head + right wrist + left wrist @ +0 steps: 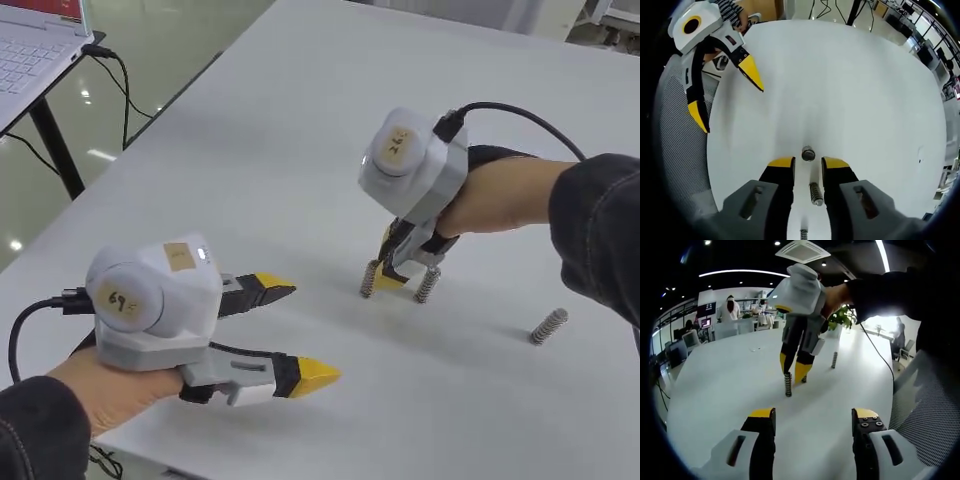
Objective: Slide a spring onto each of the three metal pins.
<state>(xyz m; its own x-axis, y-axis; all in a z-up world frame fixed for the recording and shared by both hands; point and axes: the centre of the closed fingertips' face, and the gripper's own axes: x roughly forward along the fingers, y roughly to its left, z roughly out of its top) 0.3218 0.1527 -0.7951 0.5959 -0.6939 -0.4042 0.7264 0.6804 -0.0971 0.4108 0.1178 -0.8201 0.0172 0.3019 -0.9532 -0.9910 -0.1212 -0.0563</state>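
Three small metal springs stand upright on the white table (300,130); any pins inside them are hidden. Two springs (370,278) (428,284) flank my right gripper (398,275), which points straight down at the table. The third spring (548,326) stands apart to the right. In the right gripper view the jaws are a narrow gap apart, with one spring's top (808,153) just beyond the right gripper (808,162) and another spring (815,194) seen through the gap. My left gripper (300,330) (814,412) hovers open and holds nothing, at the table's near left.
A laptop (35,45) sits on a side stand at the far left, its cables hanging off the edge. The table's left edge runs diagonally past my left gripper. The right gripper's black cable (520,115) arcs over the hand.
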